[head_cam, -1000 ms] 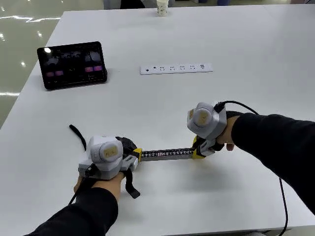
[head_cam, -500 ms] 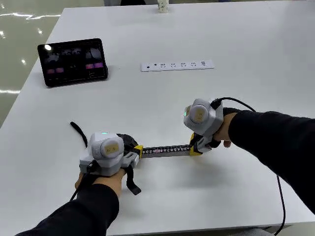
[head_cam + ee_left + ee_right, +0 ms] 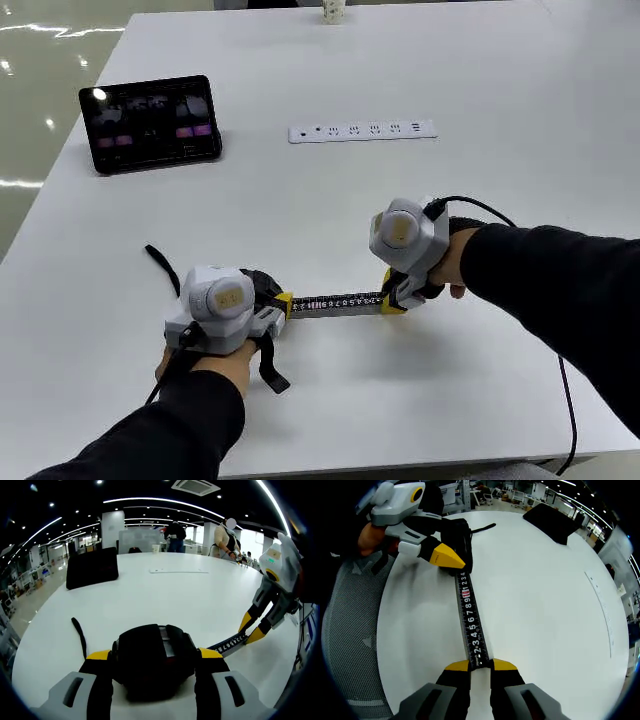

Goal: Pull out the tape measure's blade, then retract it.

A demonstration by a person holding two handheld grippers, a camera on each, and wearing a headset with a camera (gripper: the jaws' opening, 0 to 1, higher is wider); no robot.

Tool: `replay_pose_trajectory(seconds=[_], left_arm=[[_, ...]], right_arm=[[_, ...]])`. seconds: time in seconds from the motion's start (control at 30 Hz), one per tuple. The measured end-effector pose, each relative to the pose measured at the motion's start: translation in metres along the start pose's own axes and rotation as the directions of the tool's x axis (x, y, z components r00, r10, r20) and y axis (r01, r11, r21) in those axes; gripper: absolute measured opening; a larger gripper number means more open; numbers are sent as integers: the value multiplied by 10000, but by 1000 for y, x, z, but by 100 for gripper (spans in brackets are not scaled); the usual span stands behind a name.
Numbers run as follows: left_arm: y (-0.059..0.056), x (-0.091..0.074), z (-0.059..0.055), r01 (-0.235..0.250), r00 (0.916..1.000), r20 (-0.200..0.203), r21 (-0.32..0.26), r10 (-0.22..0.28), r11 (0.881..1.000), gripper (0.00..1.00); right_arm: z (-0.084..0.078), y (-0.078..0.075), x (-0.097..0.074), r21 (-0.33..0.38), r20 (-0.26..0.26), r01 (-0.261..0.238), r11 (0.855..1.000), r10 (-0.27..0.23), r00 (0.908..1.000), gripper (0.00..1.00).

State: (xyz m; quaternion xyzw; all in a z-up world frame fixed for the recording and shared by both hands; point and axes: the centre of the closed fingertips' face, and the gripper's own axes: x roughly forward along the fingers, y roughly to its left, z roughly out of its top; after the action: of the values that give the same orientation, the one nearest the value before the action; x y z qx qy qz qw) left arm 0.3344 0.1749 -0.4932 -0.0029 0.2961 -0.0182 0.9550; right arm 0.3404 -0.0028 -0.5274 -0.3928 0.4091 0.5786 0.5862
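My left gripper (image 3: pixel 154 655) clamps tape case (image 3: pixel 150 642) against table (image 3: pixel 330 220), anchoring it for pull. My right gripper (image 3: pixel 480 665) pinches blade (image 3: pixel 469 615) tip, jaws nearly closed, in line with case so blade runs straight. Short length out, lying flat.

The person wears long black sleeves (image 3: pixel 560 290) on both arms. The left gripper (image 3: pixel 154 655) and the right gripper (image 3: pixel 480 666) look alike: a rounded pale grey body carrying 2 fingers (image 3: pixel 504 666). Each finger has a grey base with a slot-shaped recess, a black middle section and a wedge-shaped yellow tip. A thin black cable (image 3: pixel 438 207) arcs out of the right gripper's body toward the sleeve. Another thin black lead (image 3: pixel 168 378) leaves the left gripper's body.
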Motion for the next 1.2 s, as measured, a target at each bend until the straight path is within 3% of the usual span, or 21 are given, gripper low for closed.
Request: replay_pose_trajectory(seconds=[1.2], left_arm=[[0, 0, -1, 17, 10000, -32, -18, -17, 10000, 61]], right_arm=[[27, 3, 8, -101, 352, -74, 9999, 78, 9994, 11]])
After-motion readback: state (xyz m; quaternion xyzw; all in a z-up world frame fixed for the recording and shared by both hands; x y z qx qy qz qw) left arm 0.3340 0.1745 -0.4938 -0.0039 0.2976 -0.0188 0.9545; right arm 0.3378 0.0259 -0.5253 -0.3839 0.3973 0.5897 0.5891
